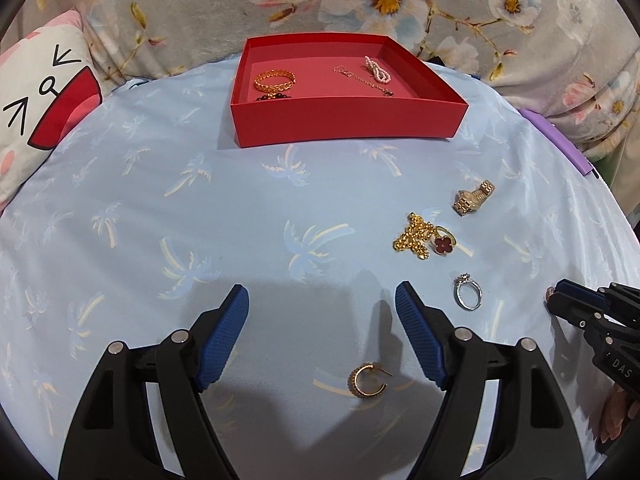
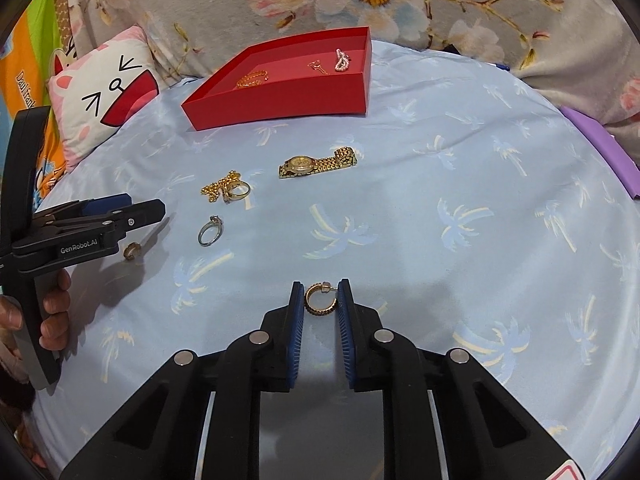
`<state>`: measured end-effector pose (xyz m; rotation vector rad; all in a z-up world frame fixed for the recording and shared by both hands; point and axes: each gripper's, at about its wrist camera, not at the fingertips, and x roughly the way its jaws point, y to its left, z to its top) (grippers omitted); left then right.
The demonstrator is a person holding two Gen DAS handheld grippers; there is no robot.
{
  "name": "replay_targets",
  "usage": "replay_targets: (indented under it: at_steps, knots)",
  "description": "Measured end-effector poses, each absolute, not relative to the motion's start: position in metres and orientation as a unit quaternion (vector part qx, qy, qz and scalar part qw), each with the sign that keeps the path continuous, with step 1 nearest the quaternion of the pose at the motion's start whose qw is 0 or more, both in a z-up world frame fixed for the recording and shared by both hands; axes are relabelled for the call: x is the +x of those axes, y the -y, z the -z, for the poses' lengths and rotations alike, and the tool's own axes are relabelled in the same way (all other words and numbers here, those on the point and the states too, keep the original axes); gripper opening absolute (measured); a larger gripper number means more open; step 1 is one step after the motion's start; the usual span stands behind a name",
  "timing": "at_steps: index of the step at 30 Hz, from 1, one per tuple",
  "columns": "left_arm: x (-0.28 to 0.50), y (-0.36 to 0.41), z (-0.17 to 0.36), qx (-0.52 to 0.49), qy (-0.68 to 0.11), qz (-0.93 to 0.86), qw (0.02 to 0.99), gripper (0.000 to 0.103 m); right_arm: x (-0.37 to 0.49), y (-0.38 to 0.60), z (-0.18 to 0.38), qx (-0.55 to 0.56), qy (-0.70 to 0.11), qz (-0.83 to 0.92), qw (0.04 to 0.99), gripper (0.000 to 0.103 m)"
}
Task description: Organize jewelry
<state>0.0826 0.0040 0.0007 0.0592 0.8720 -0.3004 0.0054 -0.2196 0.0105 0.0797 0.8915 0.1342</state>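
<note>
Your right gripper (image 2: 321, 300) pinches a gold hoop earring (image 2: 316, 300), bound for the red tray (image 2: 280, 98). Your left gripper (image 1: 322, 332), jaws wide, straddles its twin (image 1: 367, 381).

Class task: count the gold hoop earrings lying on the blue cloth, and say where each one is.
2. One hoop earring sits between the right gripper fingers, which have closed on it. The other hoop earring lies between the open left gripper fingers, untouched. None seems hidden.
</note>
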Motion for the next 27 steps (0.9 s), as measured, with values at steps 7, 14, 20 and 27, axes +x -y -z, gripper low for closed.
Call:
replay_targets:
  at_steps: [7,14,20,27]
  knots:
    - [0.092,0.017,-0.001,0.051,-0.420,0.162,0.891,0.073,0.006,0.215,-0.016,0.037,-0.421,-0.070,0.904,0.016]
    - [0.109,0.047,0.004,0.089,-0.427,0.184,0.881,0.062,0.008,0.222,-0.017,0.048,-0.419,-0.064,0.904,0.018]
    - [0.117,0.061,0.003,0.108,-0.421,0.199,0.878,0.042,0.008,0.219,-0.021,0.047,-0.415,-0.067,0.906,0.019]
    - [0.112,0.070,-0.001,0.116,-0.410,0.223,0.877,0.004,0.023,0.208,-0.026,0.040,-0.420,-0.098,0.901,0.019]
